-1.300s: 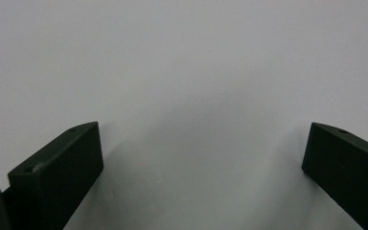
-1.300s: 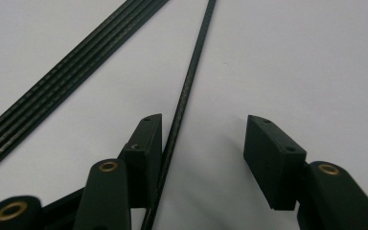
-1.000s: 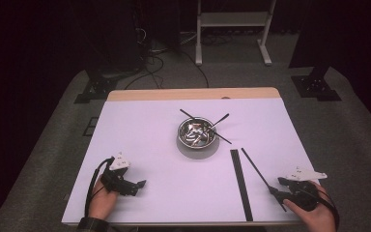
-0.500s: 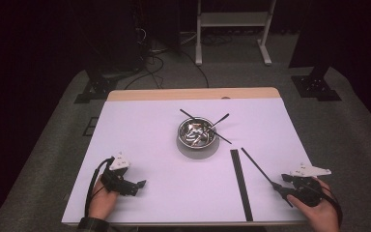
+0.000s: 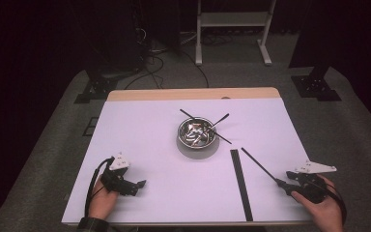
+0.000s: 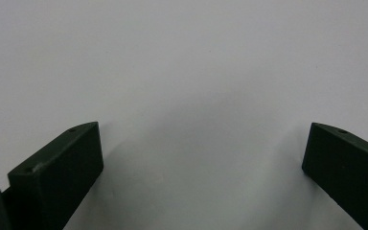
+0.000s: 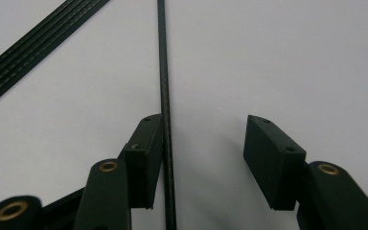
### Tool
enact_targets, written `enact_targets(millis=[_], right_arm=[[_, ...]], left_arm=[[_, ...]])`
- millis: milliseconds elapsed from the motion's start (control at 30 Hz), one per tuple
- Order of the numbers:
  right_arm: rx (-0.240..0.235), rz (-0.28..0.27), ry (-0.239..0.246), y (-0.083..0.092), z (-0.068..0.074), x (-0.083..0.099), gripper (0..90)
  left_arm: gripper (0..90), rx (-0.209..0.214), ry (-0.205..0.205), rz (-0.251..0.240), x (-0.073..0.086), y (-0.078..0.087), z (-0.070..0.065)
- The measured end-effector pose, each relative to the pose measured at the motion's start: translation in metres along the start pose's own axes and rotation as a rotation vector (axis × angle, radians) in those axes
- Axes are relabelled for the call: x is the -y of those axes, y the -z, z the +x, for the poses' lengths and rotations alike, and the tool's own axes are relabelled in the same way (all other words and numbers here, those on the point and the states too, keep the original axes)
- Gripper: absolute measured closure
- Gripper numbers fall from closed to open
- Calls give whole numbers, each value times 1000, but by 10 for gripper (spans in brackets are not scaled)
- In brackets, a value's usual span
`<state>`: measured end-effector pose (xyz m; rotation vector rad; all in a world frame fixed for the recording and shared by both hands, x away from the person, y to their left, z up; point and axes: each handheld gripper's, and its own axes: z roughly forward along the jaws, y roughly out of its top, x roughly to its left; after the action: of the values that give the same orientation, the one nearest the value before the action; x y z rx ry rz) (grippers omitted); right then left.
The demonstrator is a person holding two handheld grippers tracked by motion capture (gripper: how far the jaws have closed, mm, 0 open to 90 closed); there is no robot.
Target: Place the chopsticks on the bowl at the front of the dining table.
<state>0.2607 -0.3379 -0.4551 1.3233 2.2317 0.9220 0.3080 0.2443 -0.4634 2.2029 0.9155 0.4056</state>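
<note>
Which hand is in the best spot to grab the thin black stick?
Probably the right. The right gripper has the thin black rod between its open jaws, beside one pad. The left gripper rests open across the table, far from it.

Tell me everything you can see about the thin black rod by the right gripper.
The thin black rod is straight, slim and dark, with a faint woven look like carbon fibre. It lies flat on the white table, slanting from near the flat black strip toward the right gripper. Its near end sits between the open jaws, right against the left-hand one in the right gripper view; the other stands clear.
</note>
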Motion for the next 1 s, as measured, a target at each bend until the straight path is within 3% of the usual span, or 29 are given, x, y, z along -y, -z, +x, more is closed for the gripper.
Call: enact_targets(millis=[500, 1000], right_arm=[[-27, -27, 11, -2, 2, -10, 469], [-61, -39, 35, -16, 4, -27, 488]], left_arm=[[0, 0, 0, 1, 0, 0, 0], [0, 0, 0, 1, 0, 0, 0]])
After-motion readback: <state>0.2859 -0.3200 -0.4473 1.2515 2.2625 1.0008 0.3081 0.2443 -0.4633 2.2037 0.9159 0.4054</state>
